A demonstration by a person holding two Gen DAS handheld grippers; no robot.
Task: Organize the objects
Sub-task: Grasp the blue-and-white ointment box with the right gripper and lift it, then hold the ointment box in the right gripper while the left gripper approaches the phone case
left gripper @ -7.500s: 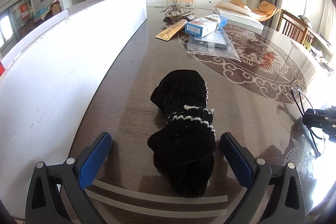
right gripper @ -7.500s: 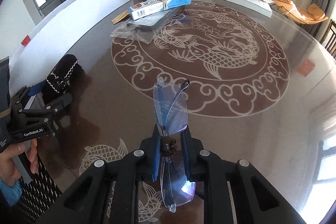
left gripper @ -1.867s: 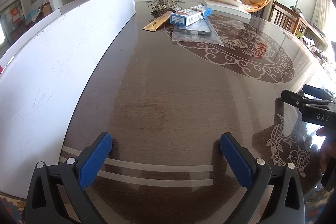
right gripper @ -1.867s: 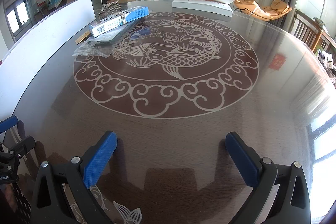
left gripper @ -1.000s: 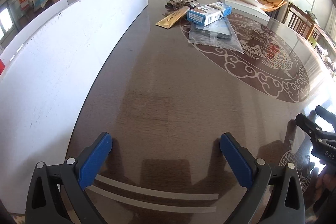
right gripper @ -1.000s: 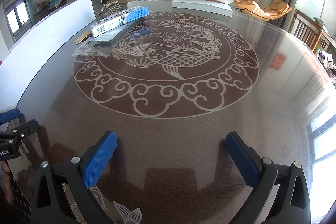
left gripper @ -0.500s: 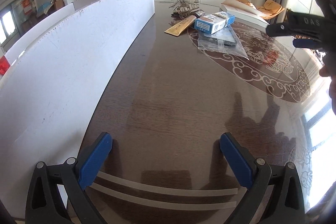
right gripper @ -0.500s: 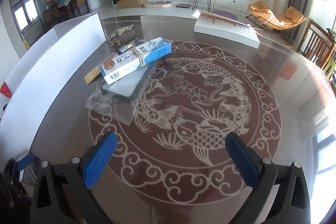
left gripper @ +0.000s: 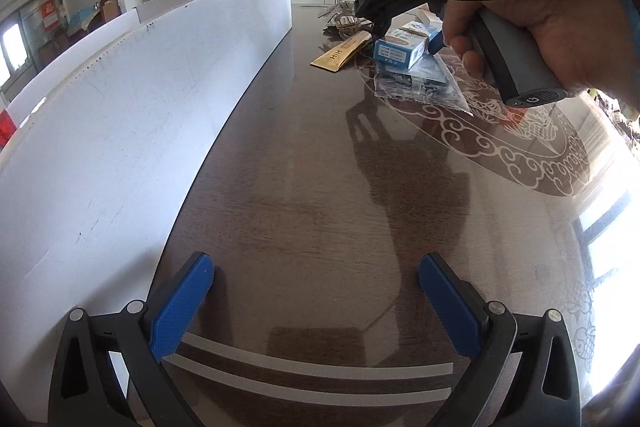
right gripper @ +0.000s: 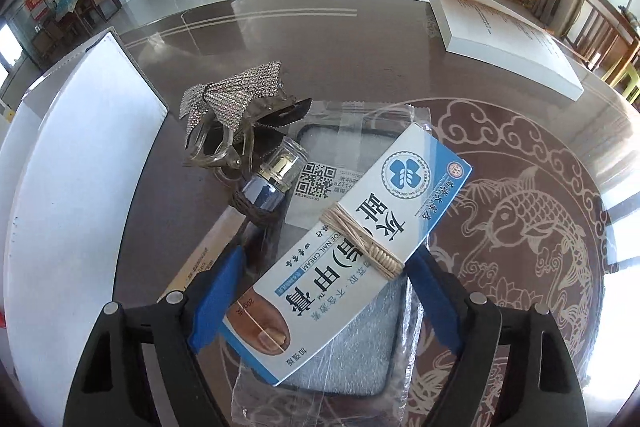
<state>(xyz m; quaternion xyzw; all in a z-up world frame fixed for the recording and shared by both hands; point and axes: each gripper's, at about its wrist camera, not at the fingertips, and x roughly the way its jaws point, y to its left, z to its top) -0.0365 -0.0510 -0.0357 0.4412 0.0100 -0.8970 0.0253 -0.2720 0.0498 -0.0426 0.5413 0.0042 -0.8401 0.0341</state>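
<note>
Right wrist view: our right claw [right gripper: 324, 301] gapes around the cream box [right gripper: 344, 251] (long axis slanting far-right); left claw [left gripper: 316, 303] wide, empty.

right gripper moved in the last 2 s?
Yes. The right gripper has gone forward across the table from the near edge; its open fingers now straddle the blue-and-white box near the white board.
</note>
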